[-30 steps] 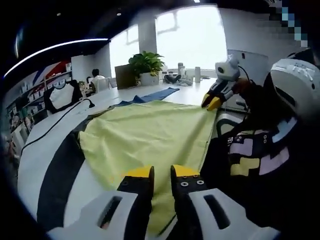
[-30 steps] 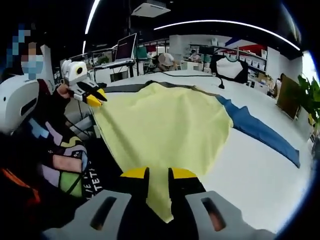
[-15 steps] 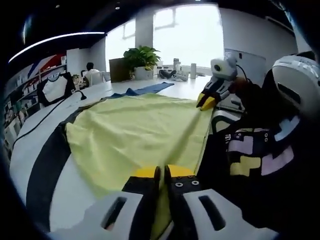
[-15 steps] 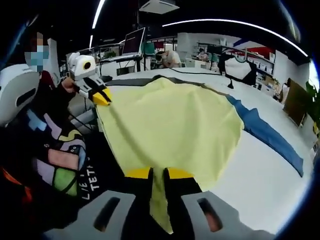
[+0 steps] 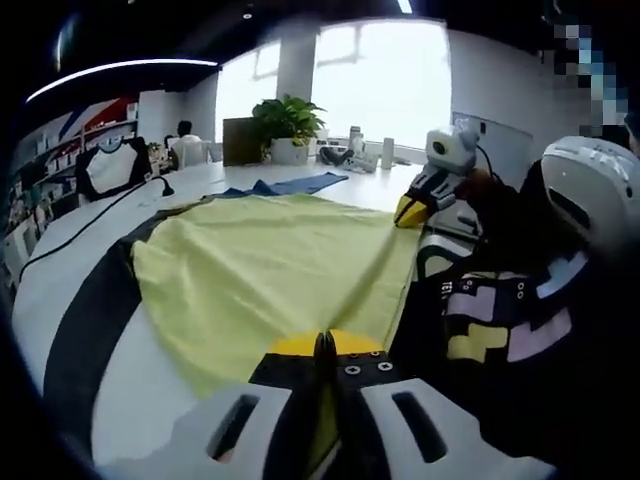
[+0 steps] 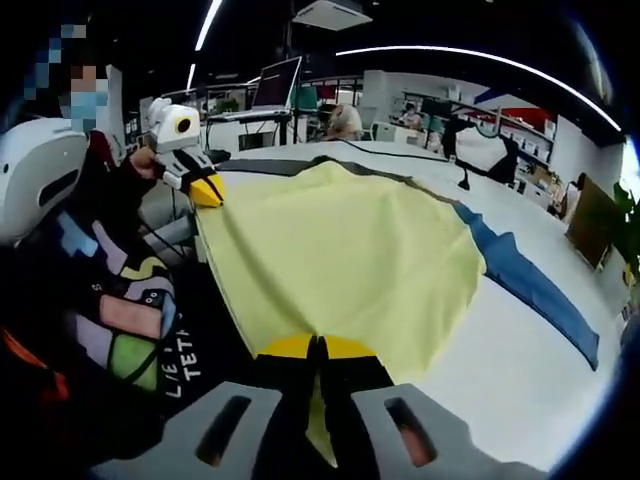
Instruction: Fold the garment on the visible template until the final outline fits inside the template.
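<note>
Left gripper view: one yellow garment (image 5: 270, 265) spread on one white table (image 5: 70, 260); two grippers, left gripper (image 5: 325, 345) and right gripper (image 5: 411, 208), each pinching its near edge. Jaws, slightly parted earlier, now pressed together.

"TET" lettering on person's dark top (image 6: 183, 357)

We see the garment (image 6: 345, 255) spread on the table (image 6: 520, 370). A potted plant (image 5: 285, 125) stands behind it, a laptop (image 6: 275, 85) beyond.
</note>
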